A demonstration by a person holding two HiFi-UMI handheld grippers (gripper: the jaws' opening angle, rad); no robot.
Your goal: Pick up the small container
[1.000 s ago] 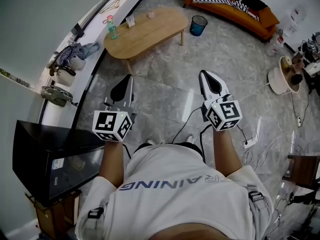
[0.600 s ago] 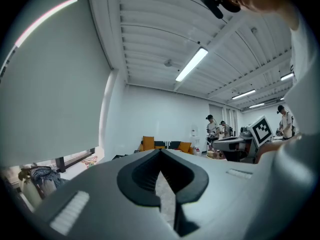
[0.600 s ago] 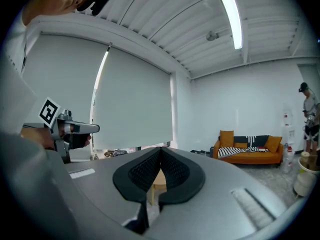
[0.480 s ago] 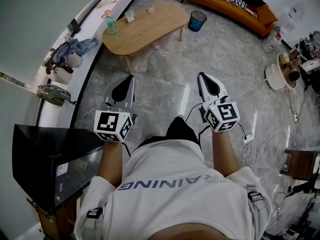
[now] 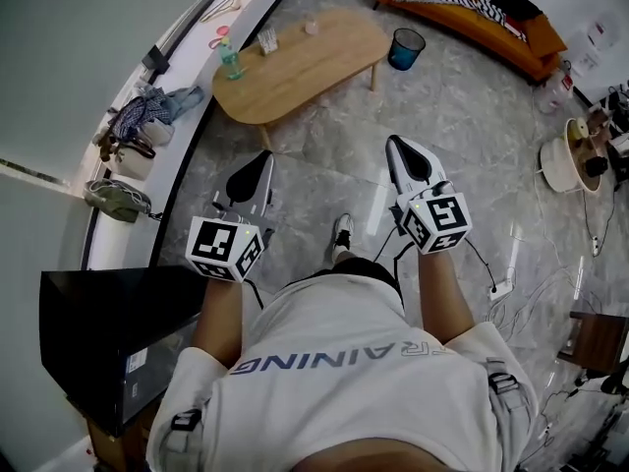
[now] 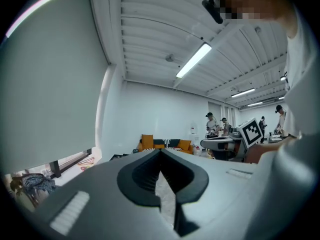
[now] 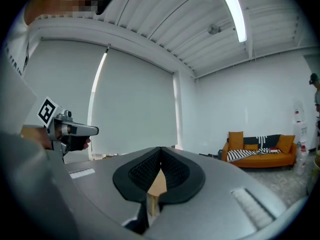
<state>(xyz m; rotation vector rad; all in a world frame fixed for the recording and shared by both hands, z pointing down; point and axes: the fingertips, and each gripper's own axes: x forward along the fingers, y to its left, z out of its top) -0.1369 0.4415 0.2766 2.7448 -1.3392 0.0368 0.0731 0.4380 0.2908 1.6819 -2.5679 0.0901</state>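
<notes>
A small pale container (image 5: 312,28) stands on the far part of an oval wooden table (image 5: 314,62), well ahead of both grippers. A green bottle (image 5: 229,59) and a clear holder (image 5: 267,39) stand on the same table. In the head view my left gripper (image 5: 252,172) and right gripper (image 5: 409,155) are held out level over the marble floor, short of the table. Both are shut with nothing between the jaws. In the left gripper view the left gripper (image 6: 161,151) points at a far wall and sofa. In the right gripper view the right gripper (image 7: 161,153) points at the window blind.
A blue bin (image 5: 405,49) stands beside the table's right end, with an orange sofa (image 5: 472,13) behind it. A black cabinet (image 5: 108,332) is at my left, a window ledge with bags (image 5: 138,126) runs along the wall. A fan (image 5: 565,160) and cables (image 5: 506,285) lie to the right.
The person has stepped forward, and a shoe now shows between the grippers. The table sits slightly further right in view. Both grippers stay shut and level.
</notes>
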